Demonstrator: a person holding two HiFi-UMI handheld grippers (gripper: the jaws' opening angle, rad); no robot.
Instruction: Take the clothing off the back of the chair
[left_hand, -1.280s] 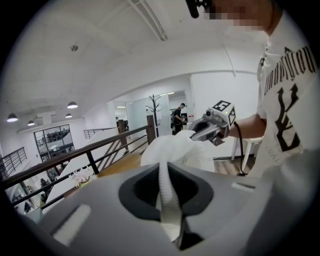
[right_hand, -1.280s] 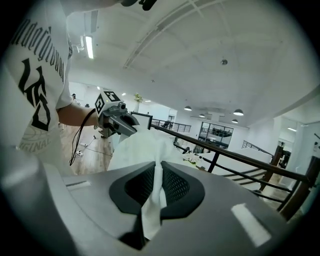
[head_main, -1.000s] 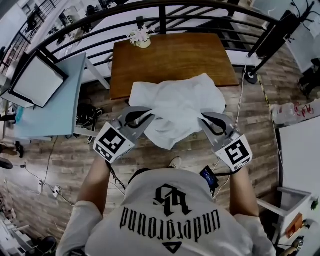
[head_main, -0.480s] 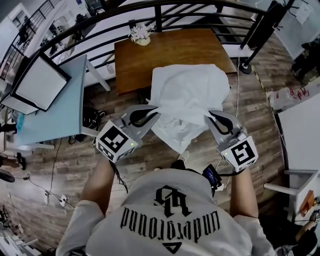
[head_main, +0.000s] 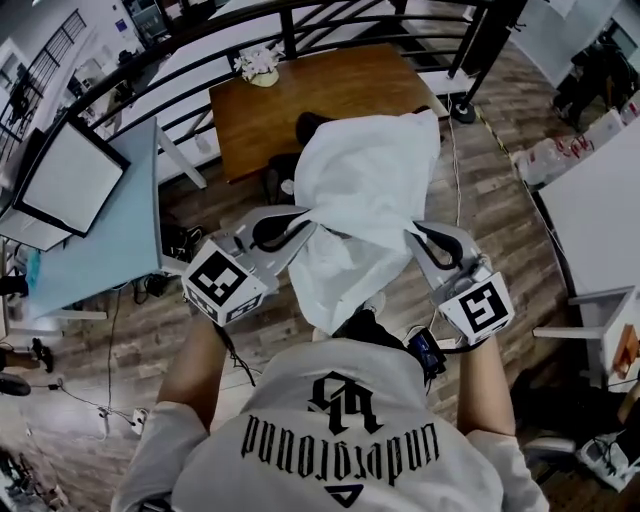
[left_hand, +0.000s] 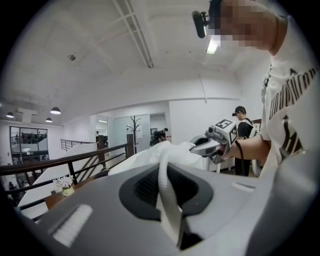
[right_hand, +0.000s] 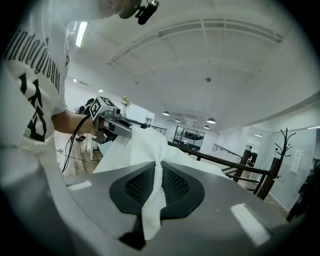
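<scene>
Both grippers have drawn back toward the person and risen since a second ago, and the white garment (head_main: 368, 180) has come with them: earlier it lay spread wide over the chair back, and it is now gathered into a taller, narrower drape stretched between the two claws. The left gripper (head_main: 306, 226) is clamped on the garment's left edge; its own view shows a fold of white cloth pinched between the closed jaws and running away toward the other claw. The right gripper (head_main: 416, 236) is likewise closed on the right edge, with a strip of fabric caught between its jaws and hanging out below them. A loose tail of cloth sags between the grippers on the near side, just above the person's chest. The far end of the garment reaches toward the near right corner of the wooden table (head_main: 330, 88) — whether it touches anything there cannot be told. The dark top of the chair (head_main: 308, 125) is now uncovered at the far left of the cloth, against the table's near edge. A flower pot (head_main: 257, 66) stands at the table's far left corner, beside the black railing (head_main: 200, 32). A pale blue table (head_main: 115, 225) stands to the left — well apart from the garment.
</scene>
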